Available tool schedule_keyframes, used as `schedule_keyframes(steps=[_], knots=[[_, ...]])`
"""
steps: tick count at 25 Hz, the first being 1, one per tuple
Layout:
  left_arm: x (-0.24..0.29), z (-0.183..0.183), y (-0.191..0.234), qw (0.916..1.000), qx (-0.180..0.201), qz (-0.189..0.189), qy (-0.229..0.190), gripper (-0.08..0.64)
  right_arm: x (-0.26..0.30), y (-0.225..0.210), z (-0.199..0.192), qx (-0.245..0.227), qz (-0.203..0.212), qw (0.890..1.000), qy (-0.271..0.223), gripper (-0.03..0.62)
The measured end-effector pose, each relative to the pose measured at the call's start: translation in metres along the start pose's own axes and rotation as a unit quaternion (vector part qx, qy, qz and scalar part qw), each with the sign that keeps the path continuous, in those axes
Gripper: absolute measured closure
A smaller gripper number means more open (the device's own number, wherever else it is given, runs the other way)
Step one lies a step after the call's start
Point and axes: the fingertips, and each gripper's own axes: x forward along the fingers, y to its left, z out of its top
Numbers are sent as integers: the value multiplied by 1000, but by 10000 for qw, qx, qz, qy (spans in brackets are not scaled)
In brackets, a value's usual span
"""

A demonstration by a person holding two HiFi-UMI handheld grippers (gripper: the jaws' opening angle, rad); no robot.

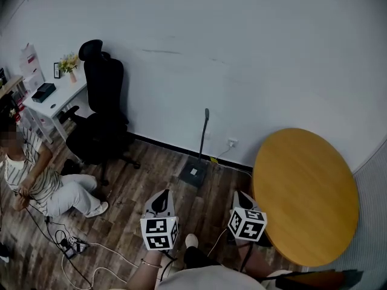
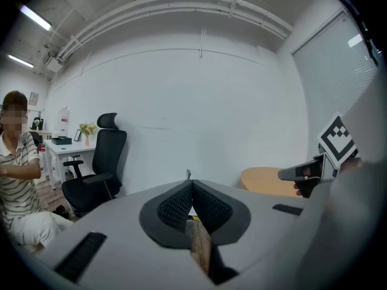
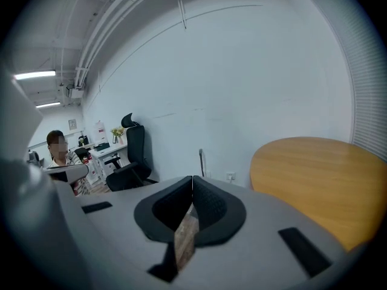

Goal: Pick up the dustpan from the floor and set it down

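1. We count two hand-held grippers. The left gripper (image 2: pixel 192 185) has its jaws pressed together with nothing between the pads. The right gripper (image 3: pixel 192 180) is the same, jaws together and nothing clamped.
2. In the head view both grippers sit side by side low in the frame, each with its marker cube, pointing toward the wall.
3. There is one dustpan (image 1: pixel 195 173). Its pan lies flat on the wood floor (image 1: pixel 139 186) at the foot of the white wall (image 1: pixel 242 53), and its long handle stands upright against the wall. It is ahead of both grippers and apart from them, neither one touching it.
4. The dustpan sits between the one black office chair (image 1: pixel 100 119) on its left and the one round wooden table (image 1: pixel 305 195) on its right.
5. A pale square patch shows on the pan. We cannot tell whether it is a label or something lying in it.
6. One wall socket (image 1: pixel 232 142) is just right of the handle, with a cord leading to it.
7. There is one white desk (image 1: pixel 57 101) at far left. On it we count one black box (image 1: pixel 43 92) and one vase (image 1: pixel 72 76) holding yellow flowers.
8. One person (image 1: pixel 36 183) sits on the floor at left, in a striped shirt and pale trousers.
9. A tangle of cables (image 1: pixel 72 246) lies on the floor near that person. The number of cables is not readable.
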Motion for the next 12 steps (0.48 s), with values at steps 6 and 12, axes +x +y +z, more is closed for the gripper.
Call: schedule_keyframes(steps=[6,12], knots=[[45,8,19,9998,-82,115,144,541,49,5,31,-60,118,9999,-5,560],[90,34,30,9997,72,149,150,542,98,-3,62,142,197,9997,-70,560]])
